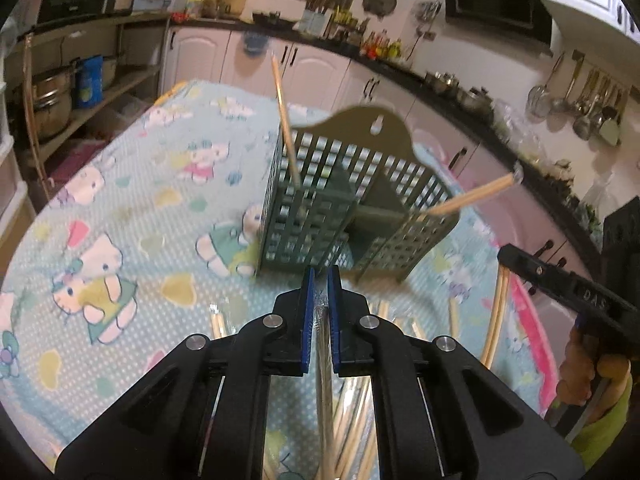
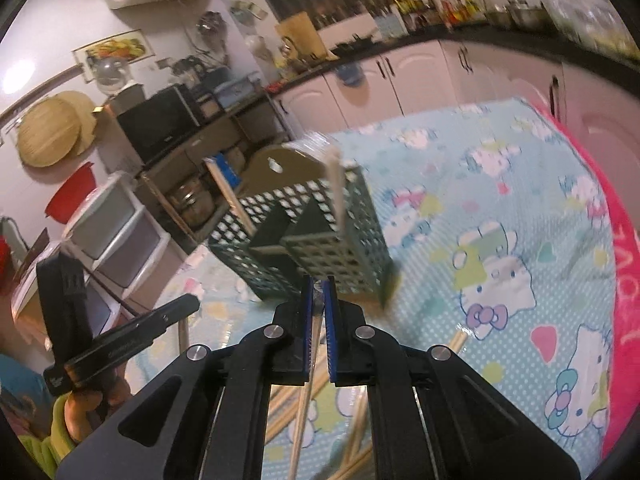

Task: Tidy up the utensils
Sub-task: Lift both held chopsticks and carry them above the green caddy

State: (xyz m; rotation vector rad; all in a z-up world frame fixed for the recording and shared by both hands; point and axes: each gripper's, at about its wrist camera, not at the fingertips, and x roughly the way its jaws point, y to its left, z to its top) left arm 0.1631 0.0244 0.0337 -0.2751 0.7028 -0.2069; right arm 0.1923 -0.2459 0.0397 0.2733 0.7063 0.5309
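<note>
A dark green perforated utensil holder (image 1: 344, 204) with two compartments stands on the table. One wooden chopstick (image 1: 285, 120) leans out of its left compartment and another (image 1: 472, 196) out of its right. My left gripper (image 1: 321, 276) is shut on a chopstick (image 1: 326, 392) that runs down below the fingers. The holder also shows in the right wrist view (image 2: 316, 232) with both chopsticks in it. My right gripper (image 2: 318, 282) is shut on a chopstick (image 2: 306, 392). Several loose chopsticks (image 2: 360, 432) lie in a clear dish under both grippers.
The table carries a light blue cartoon-cat cloth (image 1: 120, 208) with a pink edge (image 2: 624, 264). White kitchen cabinets (image 1: 320, 72) and a shelf with pots (image 1: 60, 96) stand beyond it. The other hand-held gripper (image 1: 560, 284) shows at the right of the left view.
</note>
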